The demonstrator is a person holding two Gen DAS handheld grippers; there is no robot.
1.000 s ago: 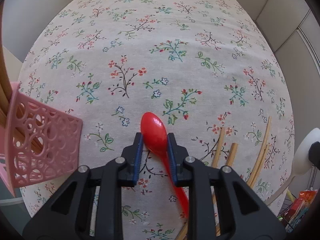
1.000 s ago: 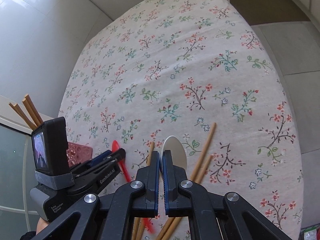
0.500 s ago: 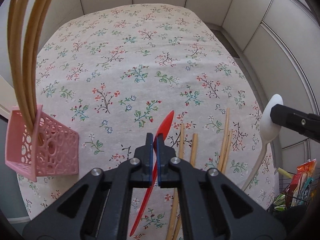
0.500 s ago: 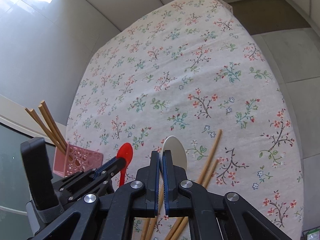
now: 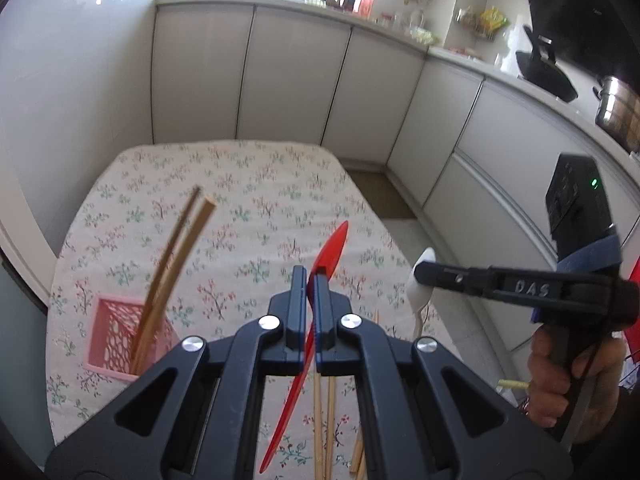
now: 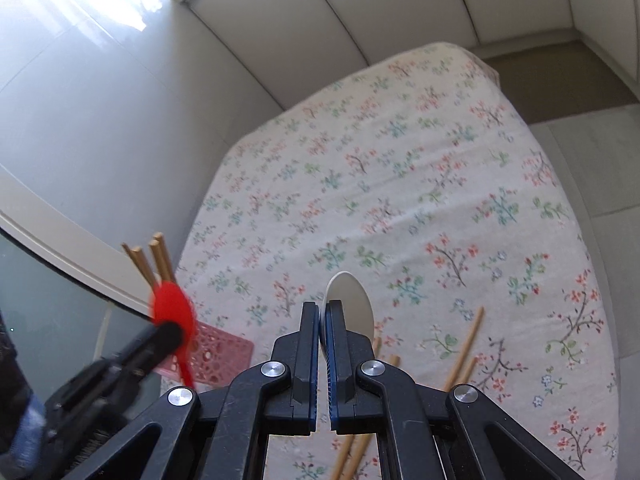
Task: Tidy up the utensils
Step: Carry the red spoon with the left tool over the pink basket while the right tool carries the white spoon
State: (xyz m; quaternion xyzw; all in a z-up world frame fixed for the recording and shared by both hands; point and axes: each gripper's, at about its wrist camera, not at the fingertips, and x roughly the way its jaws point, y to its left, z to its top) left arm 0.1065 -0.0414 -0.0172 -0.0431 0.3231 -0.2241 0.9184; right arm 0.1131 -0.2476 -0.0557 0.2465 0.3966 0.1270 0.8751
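Note:
My left gripper (image 5: 307,280) is shut on a red spoon (image 5: 331,249), held edge-on high above the flowered table, bowl forward. My right gripper (image 6: 323,309) is shut on a white spoon (image 6: 352,300), also lifted above the table. The right gripper (image 5: 418,273) shows at the right of the left wrist view with the white spoon (image 5: 421,296) hanging down. A pink lattice basket (image 5: 120,332) stands at the table's left edge with chopsticks (image 5: 176,256) upright in it. In the right wrist view the red spoon (image 6: 172,306) is above the basket (image 6: 216,358).
Several loose chopsticks (image 6: 466,350) lie on the tablecloth (image 6: 400,184) near its front edge, under both grippers; they also show in the left wrist view (image 5: 322,420). White cabinets (image 5: 288,80) and a worktop with pots stand beyond the table. A wall runs along the left.
Both grippers have risen well above the table with their spoons. The left gripper has tilted up, so the cabinets now show, and the red spoon has moved over towards the basket.

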